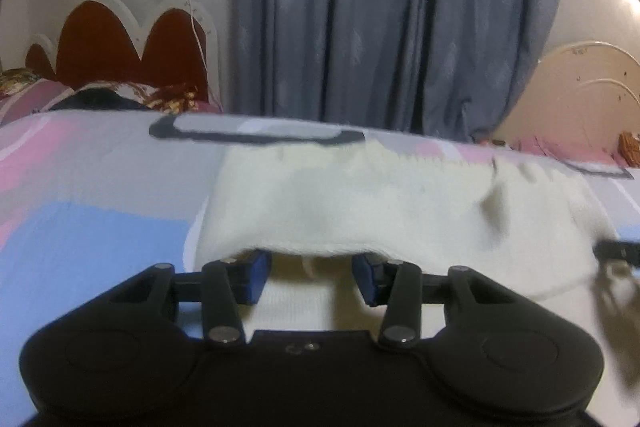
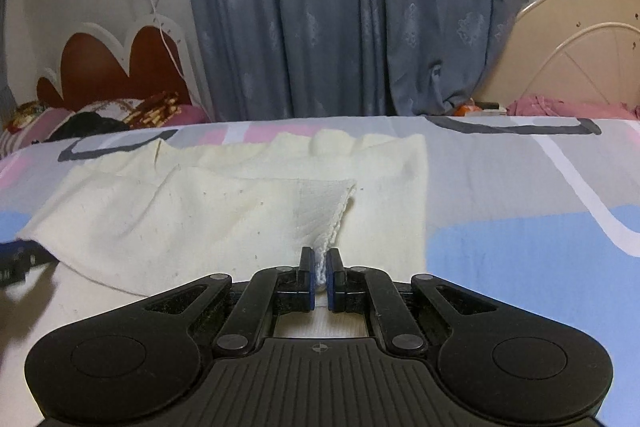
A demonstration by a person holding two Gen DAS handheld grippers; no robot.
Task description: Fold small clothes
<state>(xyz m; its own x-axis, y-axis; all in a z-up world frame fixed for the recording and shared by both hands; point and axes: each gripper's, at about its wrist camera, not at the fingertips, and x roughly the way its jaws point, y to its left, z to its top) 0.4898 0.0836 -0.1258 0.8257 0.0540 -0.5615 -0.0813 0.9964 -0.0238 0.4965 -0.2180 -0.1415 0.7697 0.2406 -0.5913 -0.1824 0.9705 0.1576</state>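
A cream knit garment (image 1: 360, 203) lies on the patterned bedsheet (image 1: 80, 219). My left gripper (image 1: 312, 277) is open, its blue pads wide apart, and a folded edge of the garment drapes over the fingertips. In the right wrist view the same garment (image 2: 180, 211) spreads left and ahead. My right gripper (image 2: 319, 267) is shut on a corner of the garment, with the white knit edge pinched between the blue pads. The left gripper's tip (image 2: 20, 259) shows at the left edge of that view, blurred.
The bed's sheet (image 2: 520, 227) has pink, blue and grey blocks. Blue curtains (image 2: 360, 7) hang behind the bed. A red and white headboard (image 2: 108, 67) and pillows stand at the back left, a cream headboard (image 2: 580, 47) at the back right.
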